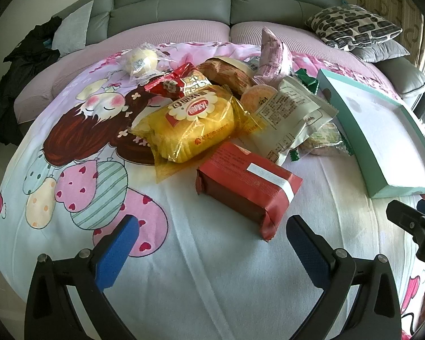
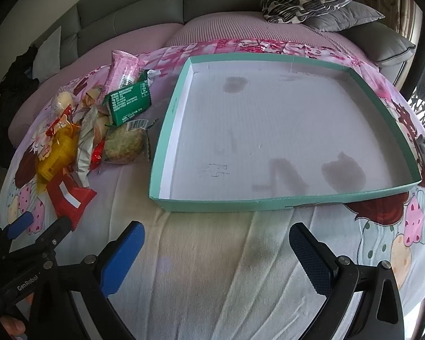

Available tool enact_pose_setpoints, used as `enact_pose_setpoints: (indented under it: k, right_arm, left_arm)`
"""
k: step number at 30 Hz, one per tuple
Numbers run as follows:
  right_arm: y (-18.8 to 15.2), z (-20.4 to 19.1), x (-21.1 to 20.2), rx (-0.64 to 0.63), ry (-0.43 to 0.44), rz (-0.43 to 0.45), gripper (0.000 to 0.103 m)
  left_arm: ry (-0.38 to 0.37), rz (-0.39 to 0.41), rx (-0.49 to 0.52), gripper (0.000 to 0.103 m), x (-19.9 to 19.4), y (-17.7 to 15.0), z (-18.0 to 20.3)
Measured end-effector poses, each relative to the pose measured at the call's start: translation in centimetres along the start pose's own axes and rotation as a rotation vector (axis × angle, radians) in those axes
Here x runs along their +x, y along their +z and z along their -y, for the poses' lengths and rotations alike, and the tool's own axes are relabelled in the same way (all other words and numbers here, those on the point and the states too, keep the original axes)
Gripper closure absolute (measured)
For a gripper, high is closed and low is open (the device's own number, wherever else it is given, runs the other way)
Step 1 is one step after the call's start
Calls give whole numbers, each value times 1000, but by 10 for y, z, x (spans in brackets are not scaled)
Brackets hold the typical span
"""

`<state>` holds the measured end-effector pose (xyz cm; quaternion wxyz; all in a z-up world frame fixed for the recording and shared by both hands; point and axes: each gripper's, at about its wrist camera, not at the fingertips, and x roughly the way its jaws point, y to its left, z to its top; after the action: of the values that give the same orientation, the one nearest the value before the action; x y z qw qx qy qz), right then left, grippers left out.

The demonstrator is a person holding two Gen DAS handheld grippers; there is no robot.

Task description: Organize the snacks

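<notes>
Nearest, each hand-held gripper, left (image 1: 209, 240) and right (image 2: 216, 248), gapes wide and empty above the blanket (image 2: 212, 269). Beyond them, the snack pile (image 1: 212, 113) lies just left of the teal box (image 2: 167, 130).

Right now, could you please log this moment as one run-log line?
left claw: open, facing red foil snack packet | right claw: open, before teal cardboard tray | tray: no snacks inside

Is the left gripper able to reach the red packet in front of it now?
Probably yes. The left gripper is open, the red packet lies nearest to it at the pile's edge, with nothing on top and only bare blanket between.
</notes>
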<state>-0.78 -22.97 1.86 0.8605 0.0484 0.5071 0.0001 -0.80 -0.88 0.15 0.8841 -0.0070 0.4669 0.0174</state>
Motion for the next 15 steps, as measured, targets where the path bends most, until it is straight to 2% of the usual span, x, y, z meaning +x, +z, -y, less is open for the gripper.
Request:
enact_pose_setpoints:
  k: [6, 15]
  right_arm:
    - [2, -3, -5, -9, 5, 11, 0]
    - [19, -12, -34, -6, 63, 94, 0]
  left_arm:
    - [-15, 0, -25, 0, -3, 3, -9]
    - [-24, -15, -33, 0, -15, 23, -17]
